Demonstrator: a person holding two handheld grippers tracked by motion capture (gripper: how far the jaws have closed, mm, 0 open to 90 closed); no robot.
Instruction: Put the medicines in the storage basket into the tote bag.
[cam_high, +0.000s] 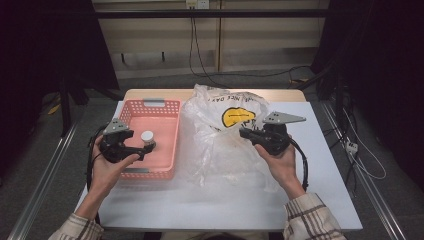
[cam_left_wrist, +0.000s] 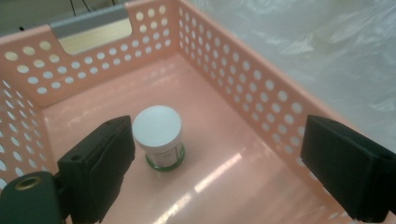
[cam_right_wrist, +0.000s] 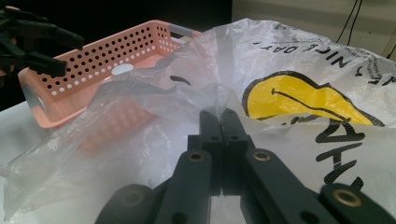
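Left tongs (cam_high: 146, 150) held level over the basket (cam_high: 170, 107), jaws wide around the jar (cam_left_wrist: 159, 135) on its floor, right tongs (cam_high: 243, 132) pointing left, pinching the bag (cam_high: 220, 145) on the bench (cam_high: 320, 165).

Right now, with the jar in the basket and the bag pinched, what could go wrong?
1. The left gripper hangs open over the pink basket, one jaw right beside the white-lidded jar; moving that jaw sideways could tip it.
2. The right gripper is shut on a thin fold of the plastic bag; a hard pull may tear it.
3. The bag lies against the basket's wall, so dragging it might shift the basket.
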